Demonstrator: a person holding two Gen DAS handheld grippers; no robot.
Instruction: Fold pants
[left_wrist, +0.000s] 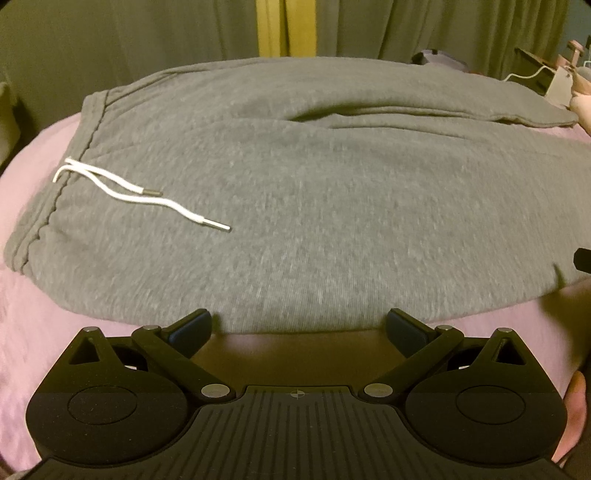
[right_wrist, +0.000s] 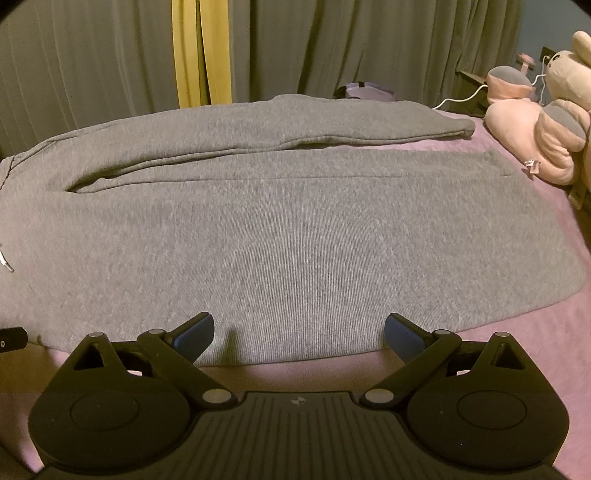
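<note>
Grey sweatpants (left_wrist: 295, 206) lie flat across a pink bed (left_wrist: 33, 332), waistband at the left with a white drawstring (left_wrist: 122, 192), both legs running to the right. In the right wrist view the pants (right_wrist: 295, 236) show the near leg in front and the far leg behind it. My left gripper (left_wrist: 299, 326) is open at the pants' near edge by the hip, its blue pads on either side of the hem. My right gripper (right_wrist: 299, 334) is open over the near leg's edge, nothing between its fingers.
Grey-green curtains (right_wrist: 92, 66) with a yellow strip (right_wrist: 199, 51) hang behind the bed. Pink and grey plush toys (right_wrist: 543, 125) sit at the right end of the bed, with a white cable (right_wrist: 465, 94) beyond. A hand (left_wrist: 574, 413) shows at the lower right.
</note>
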